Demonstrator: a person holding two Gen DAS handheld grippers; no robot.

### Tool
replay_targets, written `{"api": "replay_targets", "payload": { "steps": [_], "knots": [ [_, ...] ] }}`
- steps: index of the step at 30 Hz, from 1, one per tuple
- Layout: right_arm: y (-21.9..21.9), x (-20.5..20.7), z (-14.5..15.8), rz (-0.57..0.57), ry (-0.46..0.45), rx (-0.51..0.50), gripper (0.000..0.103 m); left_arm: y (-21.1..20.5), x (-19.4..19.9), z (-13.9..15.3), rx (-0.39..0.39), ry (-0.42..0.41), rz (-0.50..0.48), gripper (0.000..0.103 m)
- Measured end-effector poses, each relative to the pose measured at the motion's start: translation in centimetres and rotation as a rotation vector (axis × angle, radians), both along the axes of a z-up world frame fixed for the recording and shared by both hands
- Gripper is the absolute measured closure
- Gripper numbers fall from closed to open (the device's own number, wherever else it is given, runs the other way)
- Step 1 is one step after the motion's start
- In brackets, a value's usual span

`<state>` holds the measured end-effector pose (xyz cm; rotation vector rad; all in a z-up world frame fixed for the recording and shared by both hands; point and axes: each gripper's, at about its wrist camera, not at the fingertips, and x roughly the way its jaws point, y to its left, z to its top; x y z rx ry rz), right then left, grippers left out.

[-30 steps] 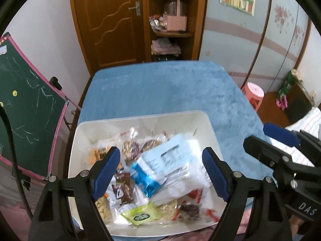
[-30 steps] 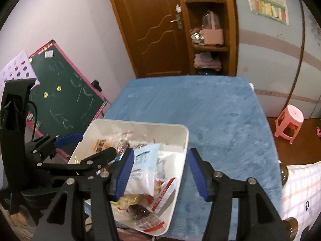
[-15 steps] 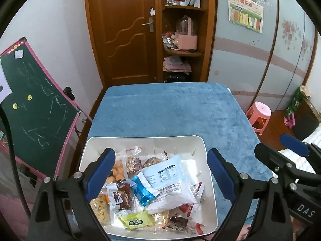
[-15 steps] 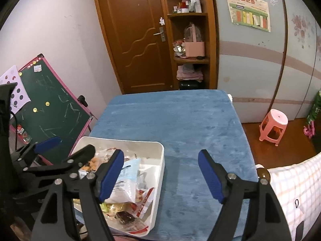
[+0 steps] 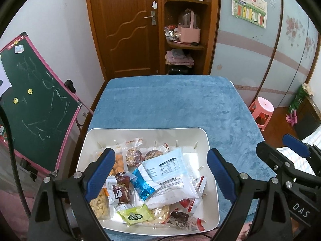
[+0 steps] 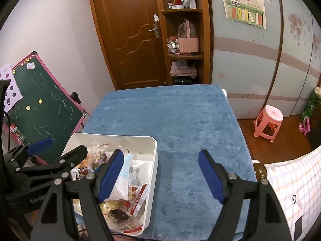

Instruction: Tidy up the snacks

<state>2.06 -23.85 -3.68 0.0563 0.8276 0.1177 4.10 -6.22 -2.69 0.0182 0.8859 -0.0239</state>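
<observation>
Item: white bin [image 5: 212,182], near edge of the blue-covered table [image 5: 170,104], left of centre from where you stand. It holds every snack in view; none lies out on the cloth.

Contents, loosely heaped: large pale-blue packet [image 5: 170,168] on top; small bright-blue foil packet [image 5: 143,184] against its left edge; green-and-yellow packet [image 5: 135,217] at the near wall; brown bar wrapper [image 5: 121,188] left of the foil; orange puffs bag [image 5: 117,161] and dark dried-fruit bags [image 5: 134,156] toward the far wall; red-and-white wrappers [image 6: 138,198] at the near right corner.

Left gripper [image 5: 160,176]: you hold it above the bin, jaws spread wide, nothing between them.

Right gripper [image 6: 160,176]: you hold it over bare cloth just right of the bin, jaws apart and empty. They have just been opening, with no packet between the pads.

Step in hand, as I judge it: either everything is already binned, or you are poised between picks; the frames do not settle which.

Next move, if sorting goes on: choose one top-lying packet, bring the left gripper down around its edge, and close only once a single wrapper sits between the pads. The pale-blue packet overlaps its neighbours, so lift it clear first.
</observation>
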Motion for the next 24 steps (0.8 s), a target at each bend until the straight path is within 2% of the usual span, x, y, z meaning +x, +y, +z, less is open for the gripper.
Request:
{"api": "replay_targets", "payload": {
  "steps": [24],
  "knots": [
    [0.45, -0.18, 0.24, -0.002, 0.006, 0.013, 0.025, 0.10, -0.18, 0.18, 0.002, -0.002, 0.009, 0.011]
  ]
}}
